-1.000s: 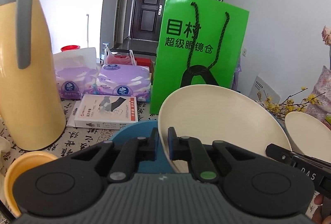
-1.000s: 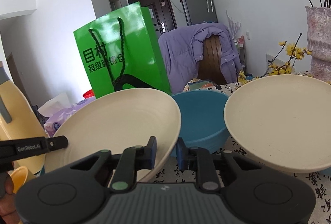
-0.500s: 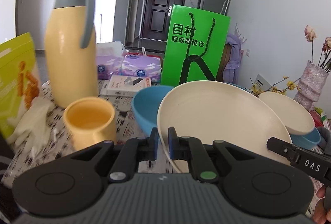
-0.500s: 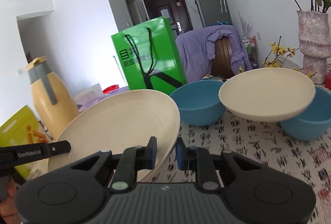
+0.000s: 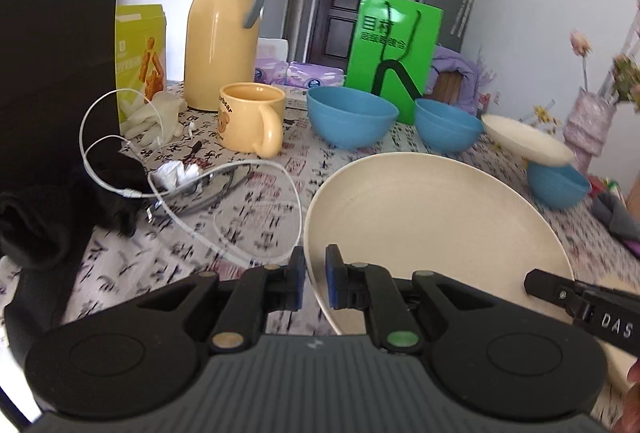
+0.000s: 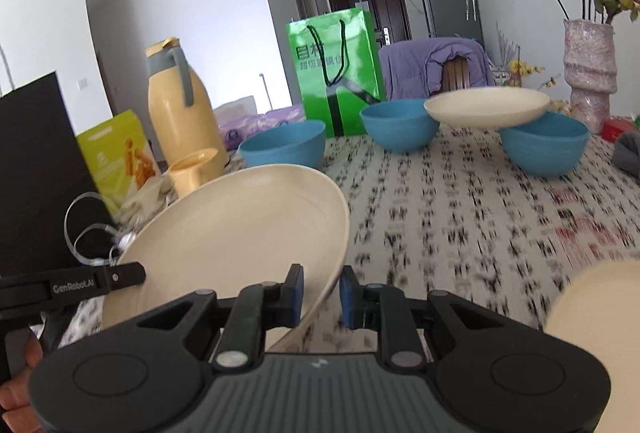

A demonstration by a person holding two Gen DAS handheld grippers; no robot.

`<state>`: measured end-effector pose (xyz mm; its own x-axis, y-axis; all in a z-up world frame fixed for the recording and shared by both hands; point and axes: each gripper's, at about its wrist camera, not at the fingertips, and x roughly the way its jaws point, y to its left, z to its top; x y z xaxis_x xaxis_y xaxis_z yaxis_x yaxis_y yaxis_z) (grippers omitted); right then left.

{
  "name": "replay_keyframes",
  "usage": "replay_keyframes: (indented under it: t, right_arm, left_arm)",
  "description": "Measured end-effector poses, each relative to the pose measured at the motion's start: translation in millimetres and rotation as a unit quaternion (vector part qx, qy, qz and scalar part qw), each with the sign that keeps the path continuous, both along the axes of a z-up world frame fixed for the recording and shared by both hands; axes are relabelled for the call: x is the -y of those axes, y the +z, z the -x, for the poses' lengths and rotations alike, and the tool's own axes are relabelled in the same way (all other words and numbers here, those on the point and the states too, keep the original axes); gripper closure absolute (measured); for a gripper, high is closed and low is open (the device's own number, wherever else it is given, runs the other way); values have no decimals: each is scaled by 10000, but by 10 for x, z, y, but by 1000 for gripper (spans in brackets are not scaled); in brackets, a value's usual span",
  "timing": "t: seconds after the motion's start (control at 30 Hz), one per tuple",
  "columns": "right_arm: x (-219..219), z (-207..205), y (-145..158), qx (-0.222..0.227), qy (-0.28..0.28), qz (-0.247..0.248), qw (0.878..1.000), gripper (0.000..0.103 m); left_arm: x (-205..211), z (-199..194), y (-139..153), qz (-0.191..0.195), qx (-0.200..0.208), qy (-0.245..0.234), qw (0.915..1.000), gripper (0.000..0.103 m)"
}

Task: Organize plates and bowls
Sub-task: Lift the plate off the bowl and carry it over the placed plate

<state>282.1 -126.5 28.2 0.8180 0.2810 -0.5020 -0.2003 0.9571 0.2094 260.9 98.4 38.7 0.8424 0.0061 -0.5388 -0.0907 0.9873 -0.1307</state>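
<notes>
I hold one large cream plate (image 5: 432, 233) above the patterned tablecloth with both grippers. My left gripper (image 5: 316, 281) is shut on its left rim and my right gripper (image 6: 322, 293) is shut on its right rim. In the right wrist view the same plate (image 6: 240, 233) tilts up to the left. Far across the table stand three blue bowls (image 5: 352, 121) (image 5: 446, 131) (image 5: 558, 187). A second cream plate (image 5: 528, 145) rests on the two right bowls. The right wrist view shows it too, as a cream plate (image 6: 486, 107) on blue bowls (image 6: 544, 143).
A yellow thermos (image 5: 224, 33), a yellow mug (image 5: 250, 121), a white cable (image 5: 192, 193) and a black box (image 6: 36, 173) crowd the left. A green bag (image 5: 394, 57) stands behind the bowls, a vase (image 6: 588, 69) at the far right. A blurred cream shape (image 6: 592, 313) lies near right.
Both grippers have pulled the plate back toward the near side of the table. The bowls, bag and thermos now look farther away, and much more tablecloth shows.
</notes>
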Motion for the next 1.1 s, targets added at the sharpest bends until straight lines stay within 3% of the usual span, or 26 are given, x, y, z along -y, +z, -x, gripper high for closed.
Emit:
replay_keyframes:
  t: [0.2,0.47,0.77,1.1]
  right_arm:
    - [88,494,-114,-106,54,-4,9999,85]
    - [136,810,-134,24,57,100,9999,85]
    - [512,853,-65,207,-211,206,9994,85]
    - [1497,890,-20,235,-967,496,9938,85]
  left_arm:
    - [38,499,-91,63,-9,-86,9999,93]
    - [157,727,-102,-8,32,-90,10000,92]
    - [611,619,-102,114,41,-422,9990,92]
    - [1619,356,-210,319,-56,-1180,9925,92]
